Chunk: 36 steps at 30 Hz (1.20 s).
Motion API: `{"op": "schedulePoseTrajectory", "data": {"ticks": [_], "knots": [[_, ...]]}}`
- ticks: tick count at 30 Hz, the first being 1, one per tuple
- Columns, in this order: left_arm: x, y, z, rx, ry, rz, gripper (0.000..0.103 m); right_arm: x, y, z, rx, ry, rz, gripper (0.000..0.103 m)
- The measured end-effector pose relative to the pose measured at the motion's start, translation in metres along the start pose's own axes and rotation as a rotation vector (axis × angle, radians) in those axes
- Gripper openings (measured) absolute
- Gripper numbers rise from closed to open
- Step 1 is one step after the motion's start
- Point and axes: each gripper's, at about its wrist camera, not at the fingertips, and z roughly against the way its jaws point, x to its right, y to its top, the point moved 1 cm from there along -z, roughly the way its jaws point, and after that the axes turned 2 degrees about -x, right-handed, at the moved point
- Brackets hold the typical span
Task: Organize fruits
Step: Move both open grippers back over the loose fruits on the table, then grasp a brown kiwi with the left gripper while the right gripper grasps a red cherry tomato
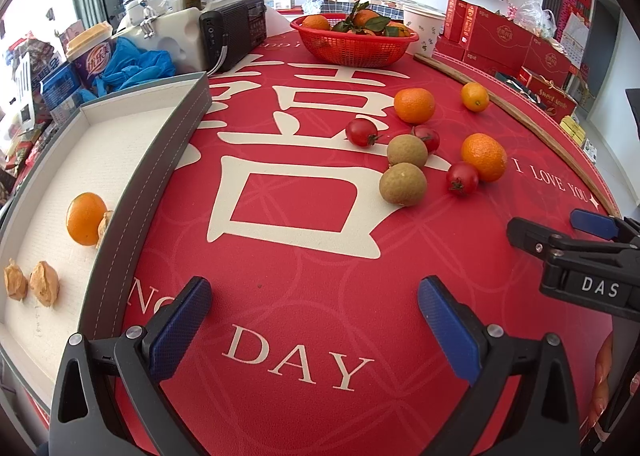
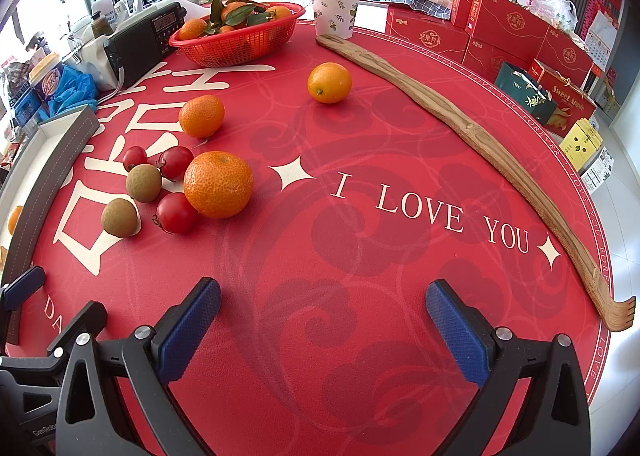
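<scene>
One orange (image 1: 85, 218) and three husked fruits (image 1: 44, 283) are placed in the tray (image 1: 160, 144), eight are left on the mat (image 1: 280, 296), both grippers (image 1: 314, 330) (image 2: 323, 330) held released, empty

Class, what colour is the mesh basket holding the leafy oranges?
Red. The basket shows best in the right wrist view.

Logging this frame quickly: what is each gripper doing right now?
Left gripper: open, holding nothing.
Right gripper: open, holding nothing.
</scene>
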Motion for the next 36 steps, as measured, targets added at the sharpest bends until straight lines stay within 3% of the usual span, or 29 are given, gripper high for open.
{"op": "schedulePoseTrajectory", "data": {"ticks": [12,18,22,23,36], "knots": [[0.028,0.036,-0.015,0.002,-0.040,-0.112,0.091,0.013,0.005,-0.001,-0.029,0.001,-0.005,0.103],[0.040,0.051,-0.025,-0.005,-0.078,-0.117,0.067,0.030,0.005,-0.001,-0.031,-0.025,-0.054,0.103],[0.047,0.055,-0.025,0.005,-0.084,-0.134,0.035,0.030,0.005,-0.001,-0.027,-0.027,-0.054,0.103],[0.048,0.054,-0.024,0.006,-0.085,-0.139,0.031,0.029,0.006,-0.001,-0.025,-0.028,-0.055,0.103],[0.007,0.013,0.002,0.031,-0.044,-0.104,0.031,0.024,0.002,0.000,0.012,-0.012,-0.023,0.103]]}}
